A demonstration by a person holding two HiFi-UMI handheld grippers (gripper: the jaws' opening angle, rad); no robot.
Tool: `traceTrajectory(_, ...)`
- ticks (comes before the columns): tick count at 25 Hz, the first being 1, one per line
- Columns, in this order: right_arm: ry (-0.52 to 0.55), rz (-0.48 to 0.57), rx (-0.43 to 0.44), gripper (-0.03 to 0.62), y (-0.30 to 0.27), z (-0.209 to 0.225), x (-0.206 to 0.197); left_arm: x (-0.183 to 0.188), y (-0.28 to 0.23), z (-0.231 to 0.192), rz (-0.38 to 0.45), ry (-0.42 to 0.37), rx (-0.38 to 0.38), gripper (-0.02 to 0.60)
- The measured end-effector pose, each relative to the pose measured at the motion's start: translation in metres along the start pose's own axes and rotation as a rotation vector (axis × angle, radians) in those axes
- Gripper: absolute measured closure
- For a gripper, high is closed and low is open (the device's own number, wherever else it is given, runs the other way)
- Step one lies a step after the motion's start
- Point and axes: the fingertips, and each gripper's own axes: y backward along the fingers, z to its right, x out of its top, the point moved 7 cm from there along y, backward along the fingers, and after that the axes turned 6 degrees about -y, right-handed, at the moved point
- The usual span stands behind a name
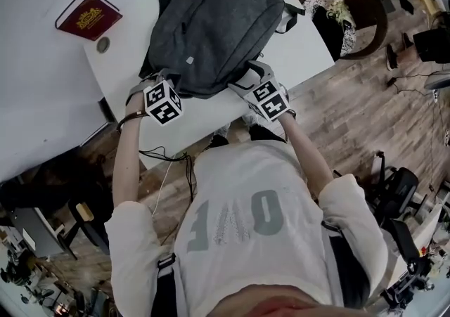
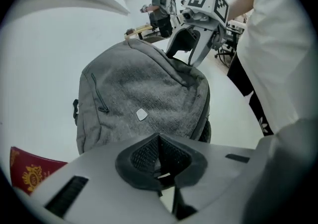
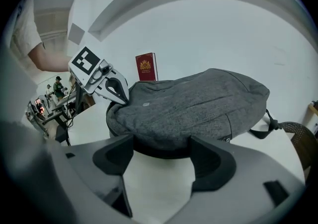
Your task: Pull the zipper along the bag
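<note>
One pair, the left tongs [image 2: 159,161], was shut at the near edge of the grey fabric backpack [image 1: 211,24] on the white counter [image 1: 309,45], perhaps on the zipper pull, while the open right tongs [image 3: 161,156] straddled that edge, yet to brace it for pulling.

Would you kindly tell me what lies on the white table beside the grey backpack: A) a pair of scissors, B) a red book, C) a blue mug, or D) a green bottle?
B: a red book with a gold emblem lies on the table near the backpack.
</note>
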Motion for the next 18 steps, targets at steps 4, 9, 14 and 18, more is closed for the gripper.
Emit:
traceTrajectory(4,0.038,-0.017,0.011,0.235,0.008,0.023,-0.001,0.019,-0.005,0.008,0.049,0.047,-0.024,0.557)
traceTrajectory(9,0.067,-0.054,0.017,0.235,0.015,0.052,0.003,0.047,-0.01,0.019,0.101,0.061,-0.049,0.557)
traceTrajectory(14,0.186,-0.037,0.018,0.235,0.037,0.066,0.005,0.051,0.004,0.015,0.164,0.089,-0.014,0.544)
traceTrajectory(18,0.298,-0.049,-0.112,0.235,0.059,0.104,0.002,0.036,0.022,-0.007,0.159,0.154,0.038,0.397)
